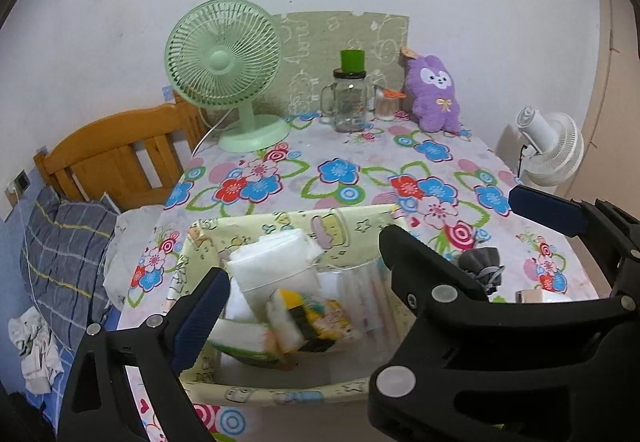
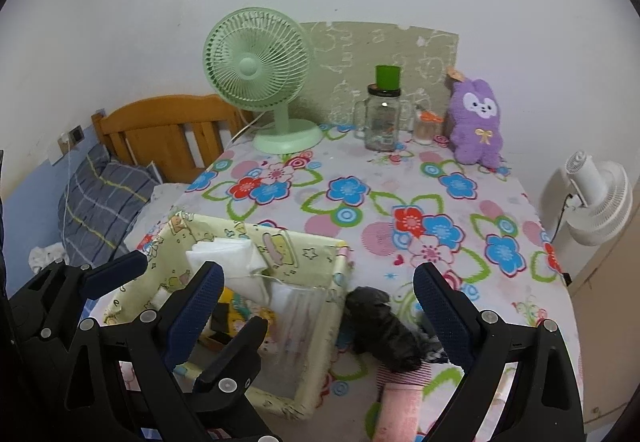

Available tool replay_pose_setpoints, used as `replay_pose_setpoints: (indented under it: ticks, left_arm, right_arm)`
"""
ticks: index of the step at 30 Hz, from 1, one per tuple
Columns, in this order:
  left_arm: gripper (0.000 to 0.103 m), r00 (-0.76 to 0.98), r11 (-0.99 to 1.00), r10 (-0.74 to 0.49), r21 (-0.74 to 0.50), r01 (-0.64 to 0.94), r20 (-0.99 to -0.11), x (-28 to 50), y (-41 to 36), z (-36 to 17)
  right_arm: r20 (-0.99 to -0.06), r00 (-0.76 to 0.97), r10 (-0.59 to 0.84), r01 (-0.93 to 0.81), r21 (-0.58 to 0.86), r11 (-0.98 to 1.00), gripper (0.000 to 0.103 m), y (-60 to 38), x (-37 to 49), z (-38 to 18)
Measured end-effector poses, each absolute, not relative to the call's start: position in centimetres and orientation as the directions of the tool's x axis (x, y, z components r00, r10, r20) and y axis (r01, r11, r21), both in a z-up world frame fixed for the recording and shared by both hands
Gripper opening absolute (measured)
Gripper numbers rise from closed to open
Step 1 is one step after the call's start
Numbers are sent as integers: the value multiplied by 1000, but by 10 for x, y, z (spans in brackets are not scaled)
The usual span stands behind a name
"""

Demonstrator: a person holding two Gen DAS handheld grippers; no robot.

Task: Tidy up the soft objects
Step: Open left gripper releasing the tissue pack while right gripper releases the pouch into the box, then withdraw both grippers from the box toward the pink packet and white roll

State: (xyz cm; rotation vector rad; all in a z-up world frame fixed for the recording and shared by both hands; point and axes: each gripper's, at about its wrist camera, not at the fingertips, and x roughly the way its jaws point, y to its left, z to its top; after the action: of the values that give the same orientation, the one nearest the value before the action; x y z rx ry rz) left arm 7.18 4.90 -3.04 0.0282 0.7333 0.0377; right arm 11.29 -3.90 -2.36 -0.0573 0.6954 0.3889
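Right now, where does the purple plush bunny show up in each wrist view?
Left wrist: purple plush bunny upright at the table's far edge, upper right of centre, against the wall.
Right wrist: same bunny at the far edge, farther right in frame.
Shared landmark: the glass jar with a green cup on top, left of the bunny.

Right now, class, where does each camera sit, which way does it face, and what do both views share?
Left wrist: on the left hand-held gripper, open above the pale yellow fabric basket; the right hand-held gripper shows too.
Right wrist: on the right hand-held gripper, open over a dark rolled sock.
Shared: basket, green desk fan, purple plush rabbit.
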Motion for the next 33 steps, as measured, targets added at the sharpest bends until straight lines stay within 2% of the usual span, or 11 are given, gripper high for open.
replay_pose_setpoints:
  ticks: [33]
  left_arm:
    - [98,787,993,-67,34,111,-614,61,-44,-13]
  right_arm:
    - [-585,785,202,-203,64,977,97,-140,86,-6]
